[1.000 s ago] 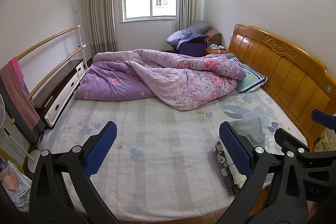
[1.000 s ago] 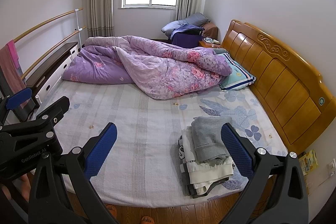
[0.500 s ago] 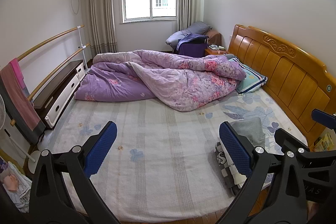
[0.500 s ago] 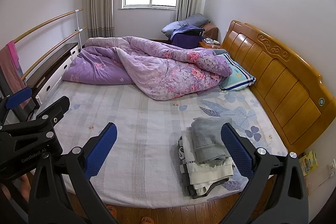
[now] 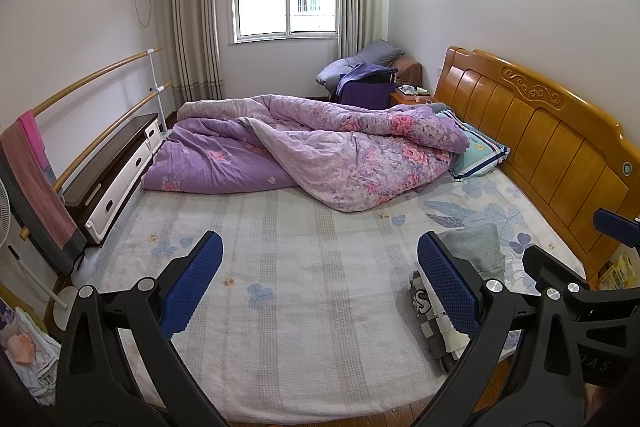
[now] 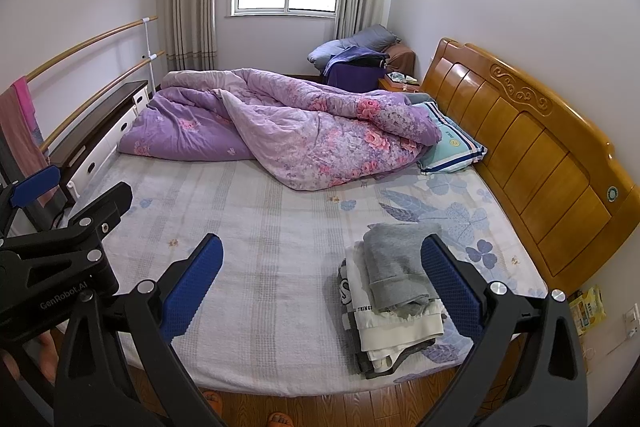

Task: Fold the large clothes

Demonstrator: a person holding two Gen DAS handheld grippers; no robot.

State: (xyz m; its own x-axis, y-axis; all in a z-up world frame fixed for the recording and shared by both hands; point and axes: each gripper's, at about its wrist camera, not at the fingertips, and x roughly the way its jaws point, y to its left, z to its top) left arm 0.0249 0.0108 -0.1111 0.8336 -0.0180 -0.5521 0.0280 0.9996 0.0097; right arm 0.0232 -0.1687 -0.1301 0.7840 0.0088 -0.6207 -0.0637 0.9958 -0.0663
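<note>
Blue-padded fingers of the left hand-held gripper [image 5: 318, 285] stand wide apart with nothing between them, held above the near edge of the bed [image 5: 304, 311]. The right hand-held gripper [image 6: 322, 287] is likewise spread wide and empty, hovering beside it; its body shows at the right edge of the left view, and the left one's body at the left edge of the right view, so the two are side by side and apart.

Compared with the pictures from a second and half a second ago, almost nothing has changed: both tools keep the same spread and very nearly the same pose, with only a slight drift of the view. Nothing has been picked up or put down in that time.

Just ahead of the right fingers lies the stack of folded clothes [image 6: 394, 301], a grey piece on top of white and dark ones, near the foot corner on the headboard [image 6: 532, 155] side. The middle of the mattress shows only the striped, flower-printed sheet. Farther back a purple floral quilt [image 6: 288, 131] lies rumpled across the bed, partly over a blue-edged pillow [image 6: 452, 147].

My reading is that this is a pause between garments: the pile looks finished, no unfolded garment lies on the sheet, and the next piece would have to come from outside the view. A heap of cloth [image 5: 26, 359] at the far left of the left view might be the source, though I cannot tell.
</note>
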